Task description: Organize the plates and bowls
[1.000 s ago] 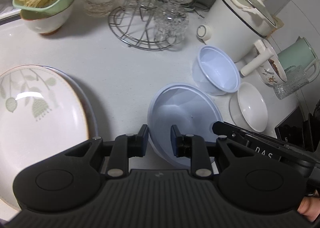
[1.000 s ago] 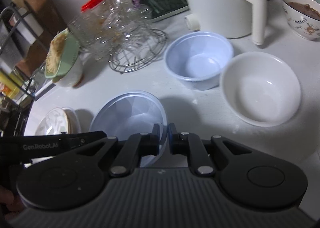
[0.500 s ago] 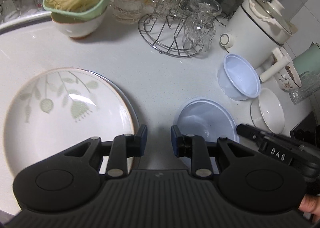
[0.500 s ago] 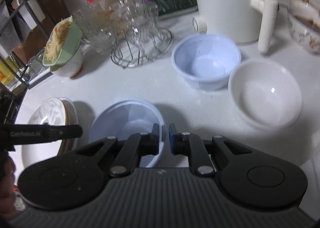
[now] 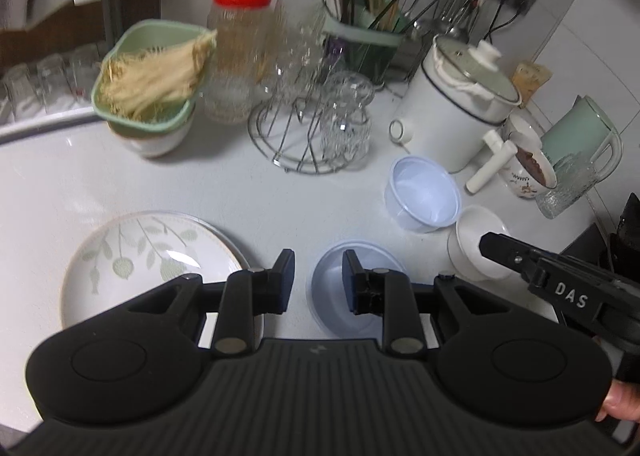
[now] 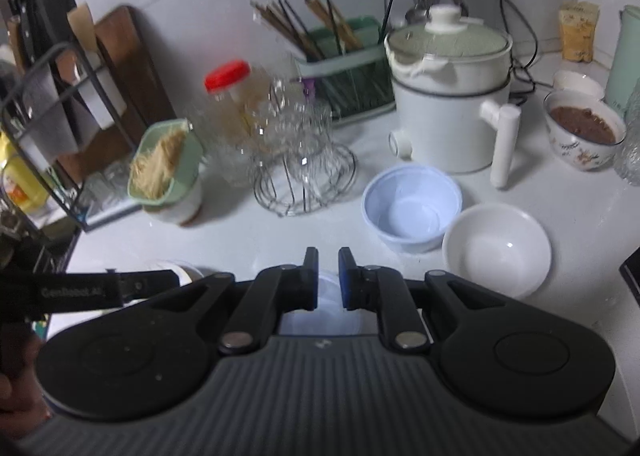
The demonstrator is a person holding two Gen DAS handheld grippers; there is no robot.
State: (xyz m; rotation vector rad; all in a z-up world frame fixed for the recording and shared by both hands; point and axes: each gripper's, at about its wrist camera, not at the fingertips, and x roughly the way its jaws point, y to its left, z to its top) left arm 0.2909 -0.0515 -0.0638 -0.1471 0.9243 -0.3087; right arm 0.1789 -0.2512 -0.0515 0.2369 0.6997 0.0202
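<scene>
With our left gripper slightly spread and right gripper nearly pressed together, both empty, we should approach the wide blue bowl below squarely, pinching its rim.

On the counter, a plate is set left of a bowl. Behind that bowl, a second bowl is placed beside a third, with a pot behind them.
</scene>
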